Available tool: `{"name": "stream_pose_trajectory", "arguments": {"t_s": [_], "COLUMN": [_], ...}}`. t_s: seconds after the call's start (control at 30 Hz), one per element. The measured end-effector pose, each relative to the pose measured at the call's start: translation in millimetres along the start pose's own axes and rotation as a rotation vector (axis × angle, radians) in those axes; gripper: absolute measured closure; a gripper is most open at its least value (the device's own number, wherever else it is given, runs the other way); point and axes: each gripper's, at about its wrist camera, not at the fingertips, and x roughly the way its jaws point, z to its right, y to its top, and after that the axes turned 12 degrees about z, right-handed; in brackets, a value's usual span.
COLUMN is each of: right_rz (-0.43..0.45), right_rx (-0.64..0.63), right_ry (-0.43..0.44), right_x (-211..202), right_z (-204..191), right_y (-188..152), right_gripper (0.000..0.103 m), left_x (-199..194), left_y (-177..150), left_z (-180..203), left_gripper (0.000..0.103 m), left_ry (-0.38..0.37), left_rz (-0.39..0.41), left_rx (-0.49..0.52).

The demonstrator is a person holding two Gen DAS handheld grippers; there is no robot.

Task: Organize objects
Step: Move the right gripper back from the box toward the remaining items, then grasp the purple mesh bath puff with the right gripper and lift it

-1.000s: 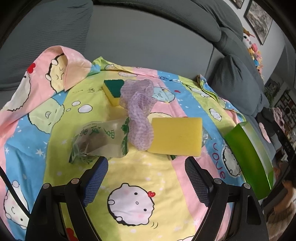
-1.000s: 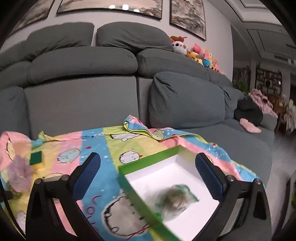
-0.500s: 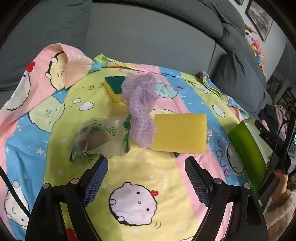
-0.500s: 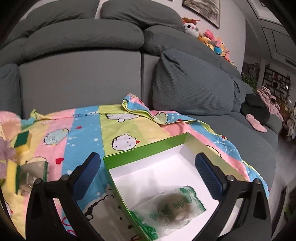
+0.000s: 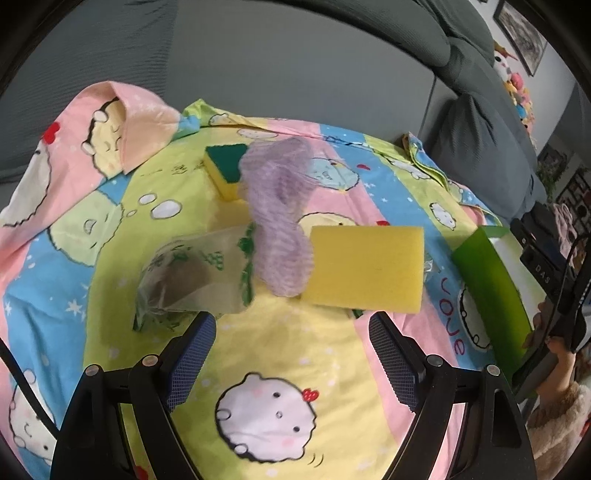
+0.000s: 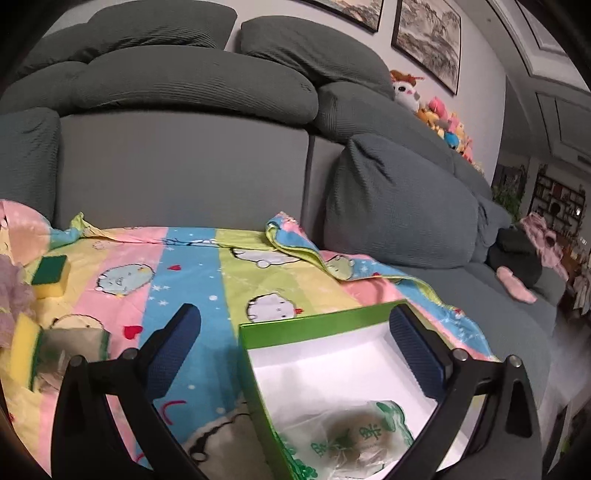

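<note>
Just ahead of the left gripper (image 5: 291, 354), beyond its left finger, a packaged scrubber (image 5: 192, 277) is seen lying crosswise on the blanket (image 5: 280, 369). The jaws are spread and empty. The right gripper (image 6: 295, 350), likewise spread and empty, is held over the green box (image 6: 317, 325); since the earlier frame, it has been lowered.

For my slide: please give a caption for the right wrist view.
Open right gripper above green box holding one bagged scourer.

grey sofa (image 6: 192, 166), framed pictures (image 6: 424, 33), plush toys (image 6: 443, 114)
</note>
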Motion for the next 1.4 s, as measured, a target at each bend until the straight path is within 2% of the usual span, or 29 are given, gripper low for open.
{"name": "stream_pose_trajectory", "arguments": {"t_s": [0.27,0.4,0.5,0.63,0.7,0.83,1.03,1.2,1.4], "right_rz": [0.013,0.042,0.077,0.076,0.072,0.044,0.005,-0.068,-0.151], "right_rx": [0.044,0.037,0.090,0.144,0.180,0.214,0.230,0.302,0.327], "right_ry": [0.048,0.045,0.062,0.073,0.113,0.168,0.247,0.302,0.347], "right_x": [1,-6,-18,-29,-34,-40,-46,-45,-36], "right_z": [-19,-27,-26,-25,-27,-36,-58,-71,-98], "right_y": [5,9,17,25,29,38,47,51,57], "right_gripper": [0.001,0.001,0.001,0.001,0.001,0.001,0.001,0.001,0.001], "left_x": [6,4,3,1,-1,-4,-12,-17,-21], "left_y": [-1,0,1,4,5,5,8,9,11], "left_z": [2,-2,-5,-8,-9,-14,-29,-36,-46], "left_gripper": [0.018,0.018,0.018,0.018,0.018,0.018,0.018,0.018,0.018], "left_ry": [0.013,0.011,0.010,-0.013,-0.011,-0.002,-0.007,-0.036,-0.049], "left_rz": [-0.004,-0.001,0.004,-0.001,0.006,0.013,0.026,0.029,0.033], "left_rx": [0.004,-0.014,-0.024,-0.049,-0.049,-0.056,-0.119,-0.154,-0.203]}}
